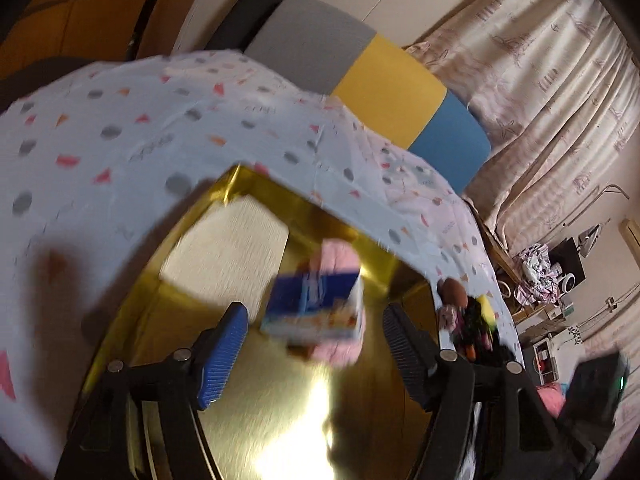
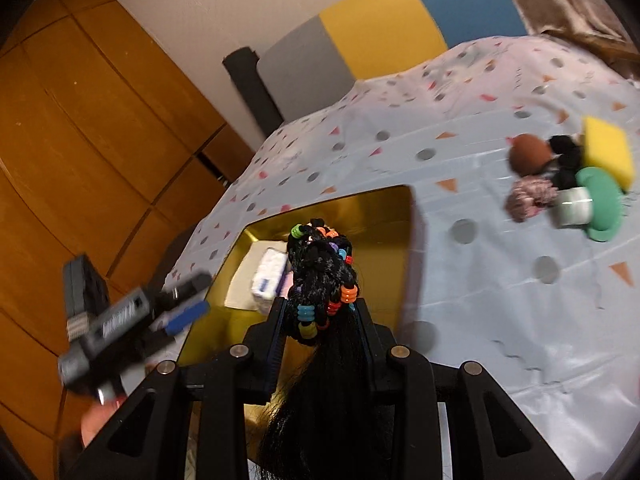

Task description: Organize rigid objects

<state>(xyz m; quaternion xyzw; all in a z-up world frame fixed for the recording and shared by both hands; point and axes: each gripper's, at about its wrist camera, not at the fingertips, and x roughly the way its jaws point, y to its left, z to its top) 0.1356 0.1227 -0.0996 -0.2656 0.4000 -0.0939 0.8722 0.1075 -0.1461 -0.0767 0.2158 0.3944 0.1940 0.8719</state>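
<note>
A gold tray [image 1: 280, 408] lies on the patterned cloth; it also shows in the right wrist view [image 2: 384, 216]. In it sits a blue and white small box [image 1: 316, 308] over a pink thing [image 1: 340, 260], blurred. My left gripper [image 1: 316, 348] is open, its fingers either side of the box and apart from it. My right gripper [image 2: 320, 316] is shut on a black braided hairpiece with coloured beads [image 2: 320, 268], held above the tray's near part. The left gripper [image 2: 184, 308] shows blurred at the left of the right wrist view.
A pile at the cloth's right holds a yellow sponge [image 2: 608, 152], a green object [image 2: 604, 208], a brown ball [image 2: 528, 152], a pink scrunchie [image 2: 528, 196] and a small jar [image 2: 574, 206]. A grey-yellow-blue cushion [image 2: 380, 24] stands behind. Wooden cabinets [image 2: 80, 140] stand at the left.
</note>
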